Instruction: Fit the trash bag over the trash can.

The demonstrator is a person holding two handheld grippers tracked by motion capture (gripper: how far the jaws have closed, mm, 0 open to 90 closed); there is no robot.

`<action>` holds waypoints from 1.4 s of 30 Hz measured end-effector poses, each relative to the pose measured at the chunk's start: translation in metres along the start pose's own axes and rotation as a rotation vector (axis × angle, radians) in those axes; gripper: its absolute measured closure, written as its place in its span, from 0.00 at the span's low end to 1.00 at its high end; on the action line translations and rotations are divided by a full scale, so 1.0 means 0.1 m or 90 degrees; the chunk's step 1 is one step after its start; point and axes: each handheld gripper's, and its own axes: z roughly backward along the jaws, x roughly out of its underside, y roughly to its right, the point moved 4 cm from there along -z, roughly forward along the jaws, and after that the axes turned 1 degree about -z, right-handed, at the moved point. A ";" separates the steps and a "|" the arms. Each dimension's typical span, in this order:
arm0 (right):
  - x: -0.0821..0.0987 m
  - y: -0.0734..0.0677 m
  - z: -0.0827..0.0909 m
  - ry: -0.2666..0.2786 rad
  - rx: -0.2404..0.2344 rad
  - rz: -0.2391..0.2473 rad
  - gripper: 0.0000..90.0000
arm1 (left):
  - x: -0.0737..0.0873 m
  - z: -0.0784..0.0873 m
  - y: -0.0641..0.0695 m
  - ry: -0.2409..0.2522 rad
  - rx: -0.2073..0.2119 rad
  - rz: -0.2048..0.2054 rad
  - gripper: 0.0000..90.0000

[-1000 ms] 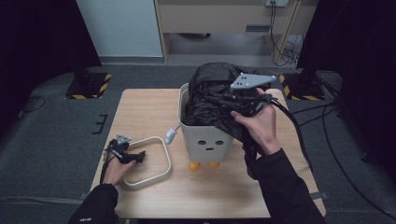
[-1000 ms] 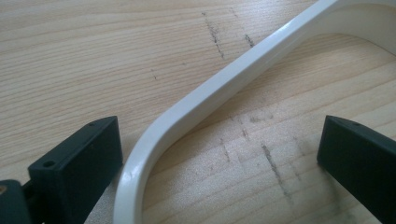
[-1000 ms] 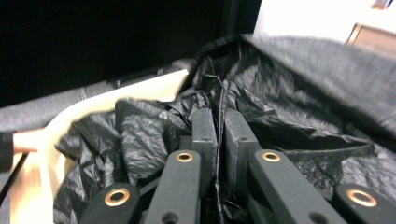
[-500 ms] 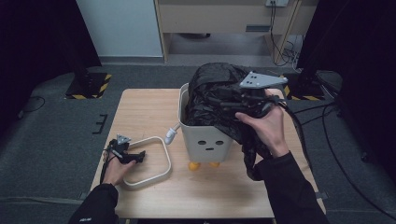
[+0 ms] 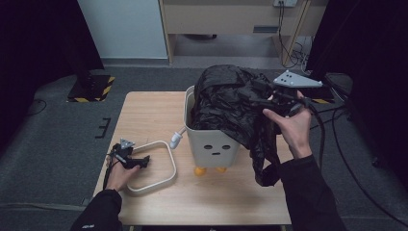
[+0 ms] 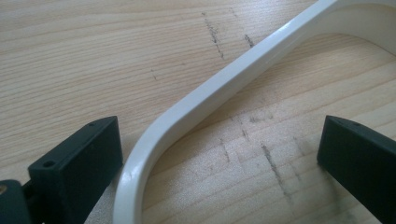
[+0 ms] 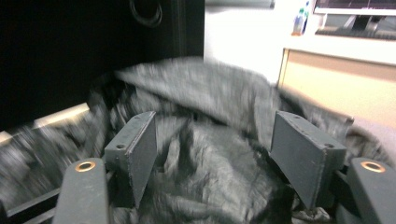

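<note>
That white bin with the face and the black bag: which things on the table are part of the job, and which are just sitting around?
Part of the job:
- black bag, bunched in the bin and hanging down its side
- white bin
- right tool, jaws just opened, beside the bag
- white ring frame, flat on the table
- left tool, open around the frame

Just sitting around:
- cables on the floor beyond the table

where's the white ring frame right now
In the high view the white ring frame lies flat on the wooden table, left of the white bin, with the left tongs open astride its rim.
</note>
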 end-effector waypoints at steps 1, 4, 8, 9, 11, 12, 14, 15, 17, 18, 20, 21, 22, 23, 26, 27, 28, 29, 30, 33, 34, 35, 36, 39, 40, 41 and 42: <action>0.06 0.00 -0.03 -0.009 -0.002 0.003 0.39 | 0.00 0.00 0.00 0.000 0.000 0.000 0.00; 0.20 -0.03 -0.09 -0.017 -0.015 0.012 0.55 | 0.00 0.00 0.00 0.000 0.000 0.000 0.00; 0.21 -0.02 -0.06 0.000 0.010 0.029 0.78 | 0.00 0.00 0.00 0.000 0.000 0.000 0.00; 0.19 -0.02 -0.04 0.011 0.009 0.028 0.86 | 0.00 0.00 0.00 0.000 0.000 0.000 0.00; 0.13 -0.02 0.02 0.041 0.007 0.023 0.92 | 0.00 0.00 0.00 0.000 0.000 0.000 0.00; 0.10 -0.02 0.04 0.049 0.009 0.030 0.95 | 0.00 0.00 0.00 0.000 0.000 0.000 0.00; 0.01 -0.04 0.08 0.067 0.004 0.039 0.97 | 0.00 0.00 0.00 0.000 0.000 0.000 0.00; -0.03 -0.06 0.09 0.071 0.000 0.042 0.97 | 0.00 0.00 0.00 0.000 0.000 0.000 0.00; -0.11 -0.12 0.10 0.074 -0.017 0.050 0.96 | 0.00 0.00 0.00 0.000 0.000 0.000 0.00; -0.13 -0.15 0.09 0.075 -0.020 0.055 0.95 | 0.00 0.00 0.00 0.000 0.000 0.000 0.00; -0.17 -0.22 0.07 0.071 -0.035 0.063 0.94 | 0.00 0.00 0.00 0.000 0.000 0.000 0.00; -0.19 -0.25 0.05 0.071 -0.038 0.070 0.94 | 0.00 0.00 0.00 0.000 0.000 0.000 0.00; -0.20 -0.29 0.03 0.067 -0.047 0.073 0.93 | 0.00 0.00 0.00 0.000 0.000 0.000 0.00; -0.21 -0.33 0.00 0.060 -0.057 0.075 0.93 | 0.00 0.00 0.00 0.000 0.000 0.000 0.00; -0.19 -0.45 -0.09 0.038 -0.079 0.090 0.92 | 0.00 0.00 0.00 0.000 0.000 0.000 0.00; -0.17 -0.50 -0.12 0.030 -0.090 0.093 0.91 | 0.00 0.00 0.00 0.000 0.000 0.000 0.00; -0.15 -0.52 -0.14 0.025 -0.094 0.095 0.91 | 0.00 0.00 0.00 0.000 0.000 0.000 0.00; -0.13 -0.56 -0.17 0.020 -0.098 0.097 0.90 | 0.00 0.00 0.00 0.000 0.000 0.000 0.00; -0.10 -0.59 -0.19 0.014 -0.102 0.098 0.90 | 0.00 0.00 0.00 0.000 0.000 0.000 0.00; -0.07 -0.63 -0.22 0.011 -0.107 0.100 0.86 | 0.00 0.00 0.00 -0.001 0.000 0.000 0.00; -0.07 -0.64 -0.22 0.013 -0.107 0.099 0.85 | 0.00 0.00 0.00 -0.001 0.000 0.000 0.00; -0.09 -0.63 -0.20 0.019 -0.106 0.095 0.82 | 0.00 0.00 0.00 -0.001 0.001 -0.001 0.00; -0.11 -0.62 -0.18 0.027 -0.104 0.092 0.80 | 0.00 0.00 0.00 -0.003 0.002 -0.001 0.00; -0.18 -0.55 -0.07 0.054 -0.094 0.078 0.73 | -0.01 0.02 0.00 -0.013 0.000 0.003 0.02; -0.21 -0.52 -0.02 0.063 -0.089 0.076 0.71 | -0.02 0.03 0.00 -0.017 0.001 0.002 0.04; -0.25 -0.48 0.04 0.074 -0.080 0.075 0.67 | -0.02 0.03 0.00 -0.019 0.001 0.002 0.05; -0.27 -0.45 0.08 0.080 -0.074 0.075 0.65 | -0.02 0.05 0.00 -0.022 0.000 0.003 0.06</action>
